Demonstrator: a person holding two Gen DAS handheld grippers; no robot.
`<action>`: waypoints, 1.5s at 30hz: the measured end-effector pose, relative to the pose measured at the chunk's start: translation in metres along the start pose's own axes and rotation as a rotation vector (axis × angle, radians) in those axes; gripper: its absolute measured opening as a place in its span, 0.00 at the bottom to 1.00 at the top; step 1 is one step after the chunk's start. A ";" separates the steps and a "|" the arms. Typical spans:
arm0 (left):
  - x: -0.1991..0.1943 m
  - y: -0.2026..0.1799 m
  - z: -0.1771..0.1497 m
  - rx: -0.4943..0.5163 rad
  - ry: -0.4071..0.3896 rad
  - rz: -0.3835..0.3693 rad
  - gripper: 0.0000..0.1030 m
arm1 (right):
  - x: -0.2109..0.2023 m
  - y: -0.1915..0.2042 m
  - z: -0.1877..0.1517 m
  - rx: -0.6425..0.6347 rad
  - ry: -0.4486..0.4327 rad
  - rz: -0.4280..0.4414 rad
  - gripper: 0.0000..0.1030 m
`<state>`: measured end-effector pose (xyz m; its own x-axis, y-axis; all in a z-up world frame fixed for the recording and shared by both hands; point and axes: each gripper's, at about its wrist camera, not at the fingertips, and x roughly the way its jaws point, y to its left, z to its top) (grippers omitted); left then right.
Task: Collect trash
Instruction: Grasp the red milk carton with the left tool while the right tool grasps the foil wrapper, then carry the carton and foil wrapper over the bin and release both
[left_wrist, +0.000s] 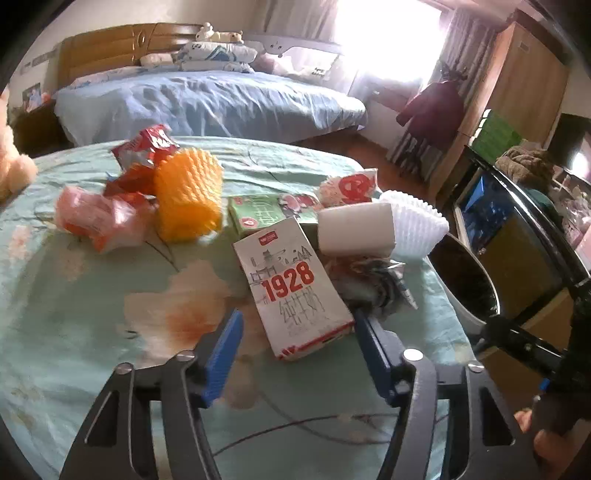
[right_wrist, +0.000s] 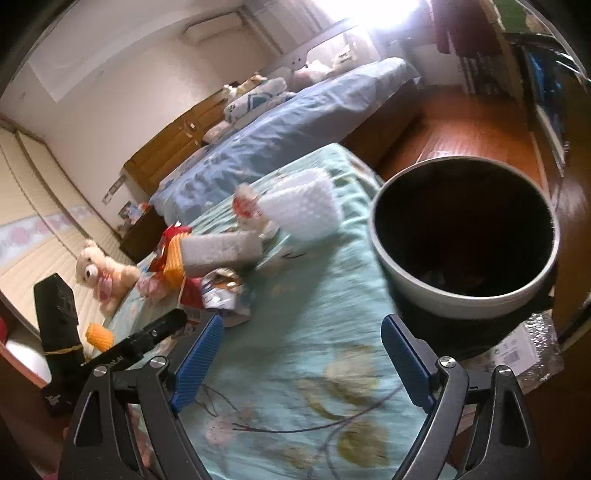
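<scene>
Trash lies on a table with a pale green flowered cloth (left_wrist: 74, 314). A white "1928" milk carton (left_wrist: 295, 288) lies just ahead of my open, empty left gripper (left_wrist: 295, 328). Behind it are a green carton (left_wrist: 255, 216), an orange foam net (left_wrist: 188, 195), red wrappers (left_wrist: 144, 147), a pink bag (left_wrist: 96, 218), a white foam block (left_wrist: 354, 229), a white paper cup liner (left_wrist: 417, 221) and a crumpled silver wrapper (left_wrist: 373, 284). A white trash bin with a black liner (right_wrist: 465, 229) stands at the table's right edge. My right gripper (right_wrist: 303, 339) is open and empty above the cloth, left of the bin.
A bed with a blue cover (left_wrist: 207, 99) stands behind the table. A teddy bear (right_wrist: 99, 273) sits at the far left end. A wardrobe (left_wrist: 517, 96) and hanging clothes (left_wrist: 432, 107) are at the right. The wooden floor (right_wrist: 461, 129) lies beyond the bin.
</scene>
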<state>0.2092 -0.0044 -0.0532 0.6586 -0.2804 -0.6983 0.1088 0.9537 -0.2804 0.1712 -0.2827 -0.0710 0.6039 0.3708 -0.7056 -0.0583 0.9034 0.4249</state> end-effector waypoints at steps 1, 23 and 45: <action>-0.006 0.003 0.000 0.011 -0.008 0.000 0.56 | 0.003 0.004 0.000 -0.008 0.006 0.008 0.86; -0.010 0.018 -0.004 0.037 0.027 -0.022 0.64 | 0.080 0.046 0.015 -0.103 0.144 0.113 0.47; -0.013 0.021 -0.014 0.019 -0.001 0.010 0.29 | 0.049 0.041 -0.006 -0.112 0.136 0.117 0.23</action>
<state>0.1927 0.0177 -0.0590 0.6605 -0.2707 -0.7003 0.1162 0.9584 -0.2608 0.1941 -0.2265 -0.0915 0.4751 0.4936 -0.7284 -0.2148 0.8678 0.4480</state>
